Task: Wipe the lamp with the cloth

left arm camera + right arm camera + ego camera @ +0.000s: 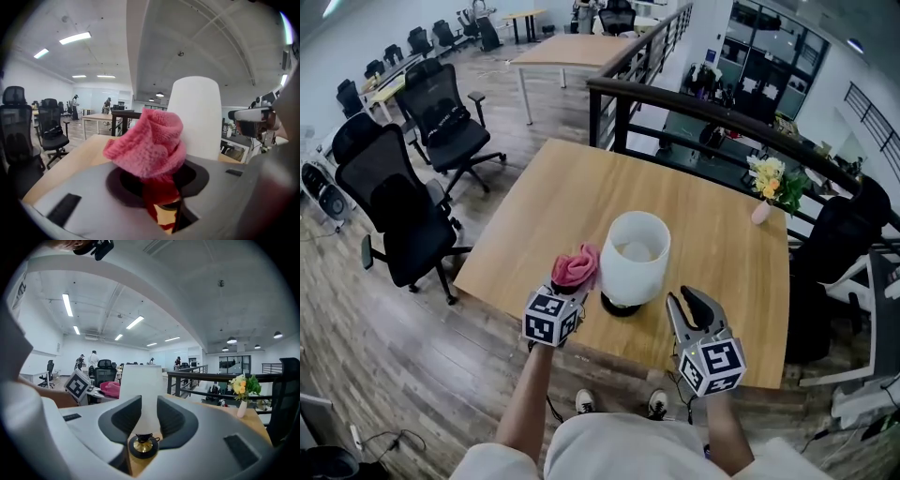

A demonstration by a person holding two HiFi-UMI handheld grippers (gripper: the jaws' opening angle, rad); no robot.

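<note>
Wooden table point(544, 216) carries the white lamp point(635, 258) near my edge, upright on its black base point(619, 306). My right gripper point(692, 307) sits low, just right of that base, jaws apart and gripping nothing, with the lamp framed in the gap ahead. My left gripper point(567, 289) is clamped on the bunched pink cloth point(577, 265), just beside the shade's left side; contact unclear.

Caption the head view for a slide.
Over a wooden table, left gripper holds a pink cloth beside the white lamp; right gripper hangs open nearby.
</note>
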